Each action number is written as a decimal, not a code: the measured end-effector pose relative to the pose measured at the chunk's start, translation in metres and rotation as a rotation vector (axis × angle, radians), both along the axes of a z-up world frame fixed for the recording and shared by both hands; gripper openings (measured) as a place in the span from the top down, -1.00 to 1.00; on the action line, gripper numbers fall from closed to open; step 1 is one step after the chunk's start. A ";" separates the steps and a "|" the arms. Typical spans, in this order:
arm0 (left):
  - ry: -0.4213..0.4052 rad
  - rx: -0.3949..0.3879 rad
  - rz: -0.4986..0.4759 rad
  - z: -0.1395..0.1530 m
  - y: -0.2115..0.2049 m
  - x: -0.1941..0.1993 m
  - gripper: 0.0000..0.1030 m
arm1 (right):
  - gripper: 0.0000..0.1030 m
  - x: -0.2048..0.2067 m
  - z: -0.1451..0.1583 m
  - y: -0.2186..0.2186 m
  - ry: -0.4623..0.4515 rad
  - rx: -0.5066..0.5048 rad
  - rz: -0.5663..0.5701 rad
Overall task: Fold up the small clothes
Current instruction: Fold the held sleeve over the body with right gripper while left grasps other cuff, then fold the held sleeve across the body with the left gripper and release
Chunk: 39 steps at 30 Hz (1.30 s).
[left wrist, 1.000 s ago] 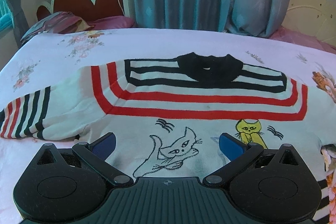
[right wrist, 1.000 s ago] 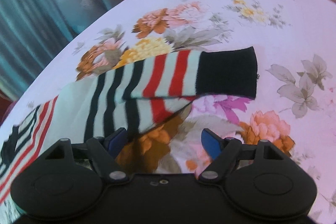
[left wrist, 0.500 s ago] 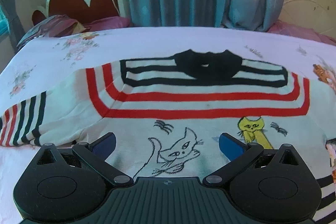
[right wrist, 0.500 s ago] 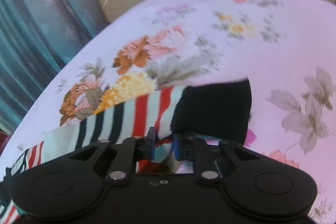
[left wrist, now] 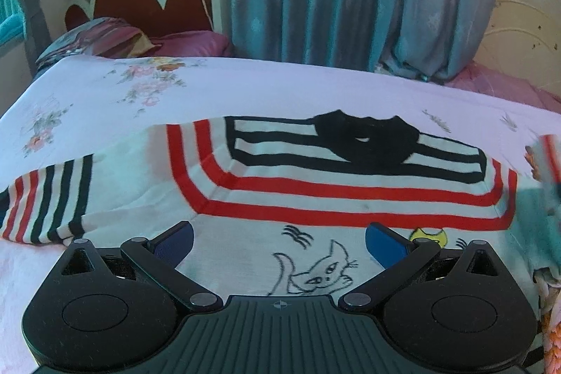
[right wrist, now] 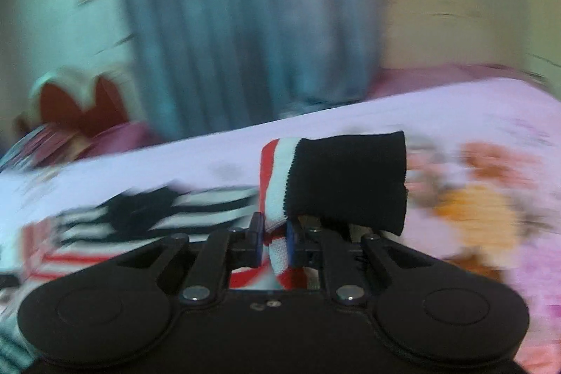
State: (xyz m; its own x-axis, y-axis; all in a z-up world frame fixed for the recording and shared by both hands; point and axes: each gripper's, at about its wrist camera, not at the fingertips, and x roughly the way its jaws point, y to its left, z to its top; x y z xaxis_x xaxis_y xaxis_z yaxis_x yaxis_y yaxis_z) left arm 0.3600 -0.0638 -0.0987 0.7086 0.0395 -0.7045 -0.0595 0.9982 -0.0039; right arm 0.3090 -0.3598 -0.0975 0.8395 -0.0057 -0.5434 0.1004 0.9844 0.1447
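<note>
Right claw (right wrist: 274, 242) first: we have its jaws clamped on the sleeve (right wrist: 280, 184), and the black cuff (right wrist: 347, 177) flops over just beyond the pads, off to the right. That droop tells us plenty: soft, light knit, no stiffness at all, likely to sag and drag. We judge the cuff end the sensible place to hold, as here. Over on the left claw (left wrist: 278, 242), jaws wide apart, nothing between them, hovering above the sweater (left wrist: 333, 184), which lies spread flat on the bed (left wrist: 245, 86). Just ahead of the pads, the cat drawings; farther out, red bands, then the black collar (left wrist: 364, 139). To the left, the other sleeve (left wrist: 49, 198) lies flat. We count one sweater, two sleeves, two claws.
</note>
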 end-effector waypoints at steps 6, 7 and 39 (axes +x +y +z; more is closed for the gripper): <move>0.030 -0.061 0.005 -0.007 0.014 0.000 -1.00 | 0.58 0.027 -0.036 0.083 0.139 0.005 0.259; 0.042 -0.076 -0.002 -0.009 0.014 0.000 -1.00 | 0.40 0.029 -0.042 0.092 0.162 0.001 0.294; -0.012 -0.416 -0.204 -0.027 -0.023 0.033 0.89 | 0.11 -0.017 -0.066 -0.004 0.215 -0.089 -0.015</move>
State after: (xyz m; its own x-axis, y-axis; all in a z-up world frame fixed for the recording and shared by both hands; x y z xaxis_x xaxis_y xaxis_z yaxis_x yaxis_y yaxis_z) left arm 0.3926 -0.0872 -0.1261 0.6810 -0.3858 -0.6224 0.1404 0.9030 -0.4062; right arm 0.2923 -0.3642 -0.1640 0.7035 -0.0732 -0.7069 0.1346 0.9904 0.0314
